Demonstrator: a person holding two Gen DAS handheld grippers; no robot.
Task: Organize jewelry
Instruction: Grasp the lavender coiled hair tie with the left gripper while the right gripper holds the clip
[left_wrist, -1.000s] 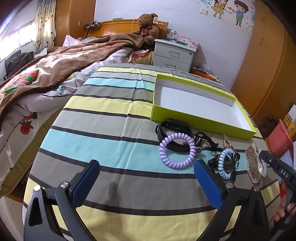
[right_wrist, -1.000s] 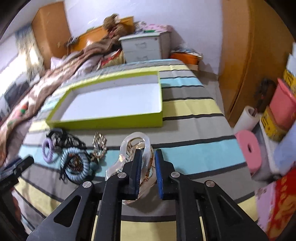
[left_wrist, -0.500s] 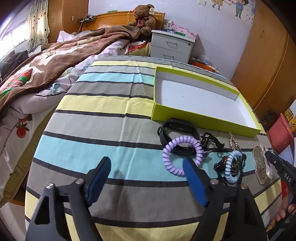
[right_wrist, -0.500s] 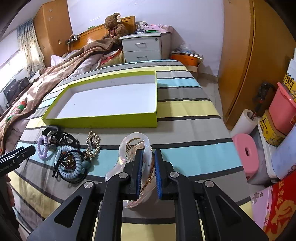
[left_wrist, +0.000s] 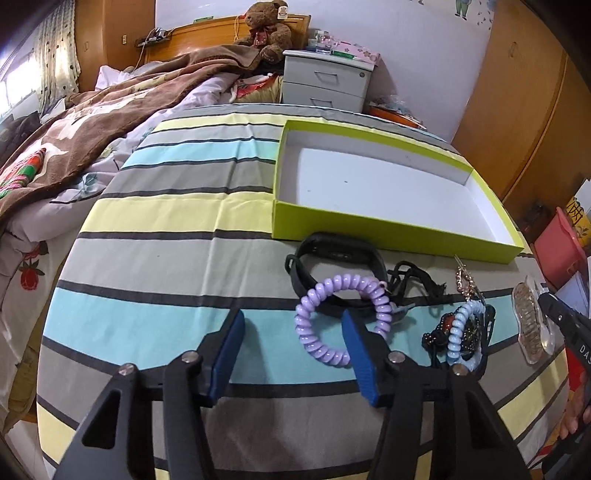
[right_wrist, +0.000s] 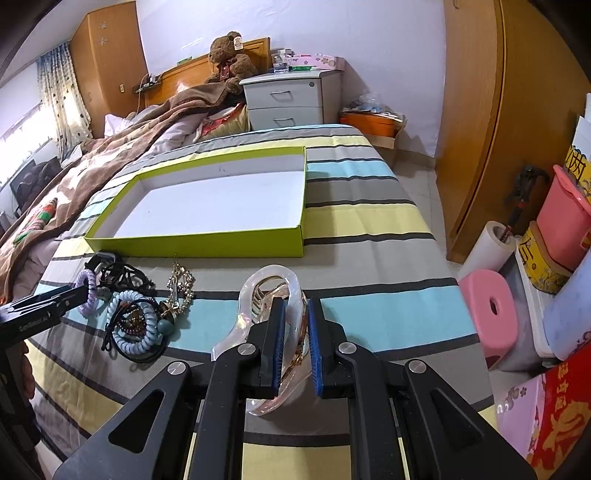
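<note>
An empty green box with a white floor (left_wrist: 388, 192) (right_wrist: 221, 199) lies on the striped cloth. In front of it lie a black wristband (left_wrist: 332, 254), a purple coil hair tie (left_wrist: 332, 317), a light blue coil tie (left_wrist: 461, 336) (right_wrist: 136, 332) on dark beaded pieces, and a gold brooch (right_wrist: 181, 282). My left gripper (left_wrist: 293, 332) is open, its right finger over the purple tie. My right gripper (right_wrist: 294, 328) is shut on a clear hair claw clip (right_wrist: 273, 291), which also shows in the left wrist view (left_wrist: 528, 325).
A bed with a brown blanket (left_wrist: 92, 129) lies to the left. A grey nightstand (right_wrist: 288, 99) stands behind the table. A pink stool (right_wrist: 487, 306), a pink bin (right_wrist: 561, 218) and boxes sit on the floor to the right.
My left gripper has moved forward and right toward the purple tie, its jaws narrowing somewhat. My right gripper keeps its hold on the clear clip and has hardly moved.
</note>
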